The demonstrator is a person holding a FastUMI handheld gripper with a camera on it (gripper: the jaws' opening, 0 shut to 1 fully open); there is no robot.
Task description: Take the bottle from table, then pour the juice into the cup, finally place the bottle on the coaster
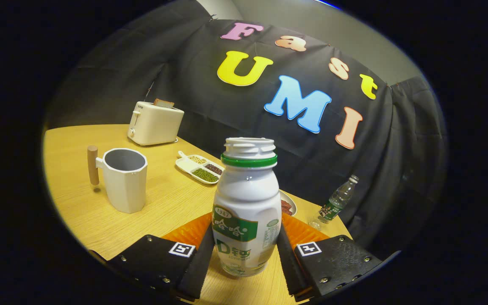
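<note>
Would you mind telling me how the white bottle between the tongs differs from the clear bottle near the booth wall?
The white bottle is opaque and squat, while the clear bottle is see-through and slim. The white bottle stands uncapped, with both fingers of the tongs against its sides; the clear bottle is capped and stands apart, untouched, beyond them. Both carry green labels and rest on the wooden table.

Two flat, angular finger housings are seen on the gripper (pixel 244 258), each marked with a small square black-and-white tag and fastened by several silver screws.
</note>
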